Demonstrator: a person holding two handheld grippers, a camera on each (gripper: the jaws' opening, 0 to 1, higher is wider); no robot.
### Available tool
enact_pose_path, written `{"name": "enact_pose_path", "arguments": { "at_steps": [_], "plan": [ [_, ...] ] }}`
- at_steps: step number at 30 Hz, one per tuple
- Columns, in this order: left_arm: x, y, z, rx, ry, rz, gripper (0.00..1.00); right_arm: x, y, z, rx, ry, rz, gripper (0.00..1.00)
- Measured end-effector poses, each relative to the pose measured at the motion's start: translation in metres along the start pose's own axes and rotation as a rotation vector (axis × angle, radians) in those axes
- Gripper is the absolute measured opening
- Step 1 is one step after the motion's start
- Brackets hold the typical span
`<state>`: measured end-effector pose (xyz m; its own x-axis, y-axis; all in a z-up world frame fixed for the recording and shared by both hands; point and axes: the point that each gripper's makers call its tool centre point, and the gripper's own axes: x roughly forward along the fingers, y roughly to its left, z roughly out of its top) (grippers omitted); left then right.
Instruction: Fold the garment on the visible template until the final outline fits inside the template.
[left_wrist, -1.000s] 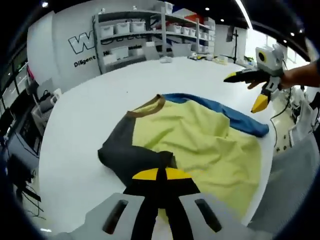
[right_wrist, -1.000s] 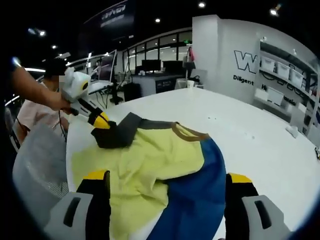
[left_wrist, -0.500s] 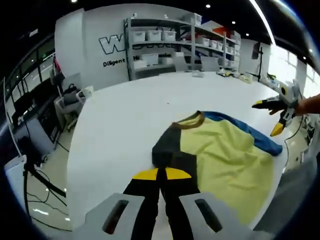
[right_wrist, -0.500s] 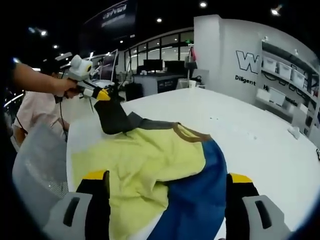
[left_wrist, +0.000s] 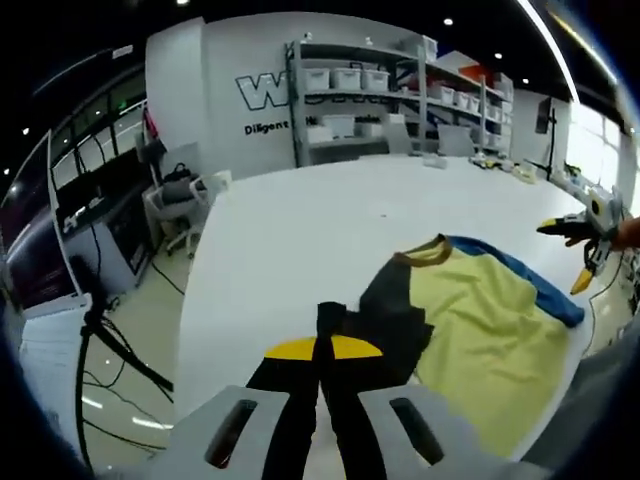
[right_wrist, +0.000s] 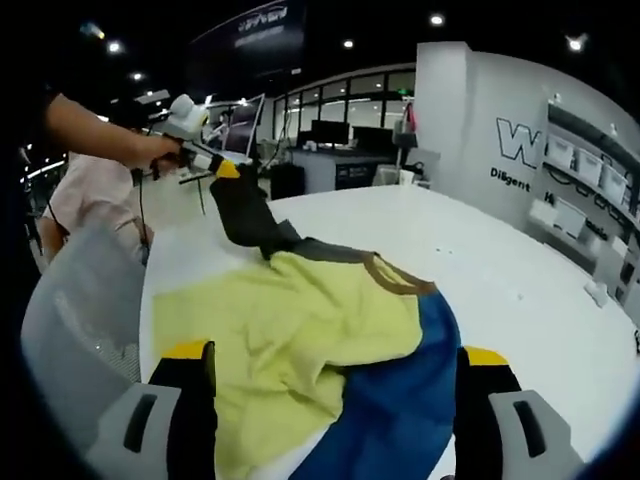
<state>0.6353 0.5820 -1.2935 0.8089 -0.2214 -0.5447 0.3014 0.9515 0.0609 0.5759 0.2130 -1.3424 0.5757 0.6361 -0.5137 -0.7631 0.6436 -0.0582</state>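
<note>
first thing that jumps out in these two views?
The yellow, blue and dark grey garment sprawled on the white table, unfolded and rumpled. The left gripper is shut on its dark grey sleeve, lifting it up off the table at the garment's far edge in the right gripper view. The right gripper hangs open over the blue side.

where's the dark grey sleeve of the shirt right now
In the right gripper view, the dark grey sleeve is lifted above the white table, pinched by the left gripper, upper left.
</note>
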Motion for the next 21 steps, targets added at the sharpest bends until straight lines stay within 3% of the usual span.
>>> {"name": "enact_pose_path", "arguments": {
  "at_steps": [8,11,13,21],
  "plan": [
    [-0.009,0.039,-0.008,-0.034,0.002,0.074,0.02,-0.001,-0.002,-0.002,0.018,0.004,-0.012,0.99],
    [-0.013,0.055,-0.012,-0.142,-0.010,0.110,0.02,-0.002,-0.004,-0.002,0.025,0.001,-0.019,0.99],
    [-0.017,0.070,-0.020,-0.196,-0.002,0.146,0.02,-0.003,-0.004,-0.003,0.030,0.003,-0.022,0.99],
    [-0.030,0.109,-0.052,-0.261,0.019,0.229,0.02,-0.004,-0.004,-0.004,0.032,0.012,-0.029,0.98]
  ]
}}
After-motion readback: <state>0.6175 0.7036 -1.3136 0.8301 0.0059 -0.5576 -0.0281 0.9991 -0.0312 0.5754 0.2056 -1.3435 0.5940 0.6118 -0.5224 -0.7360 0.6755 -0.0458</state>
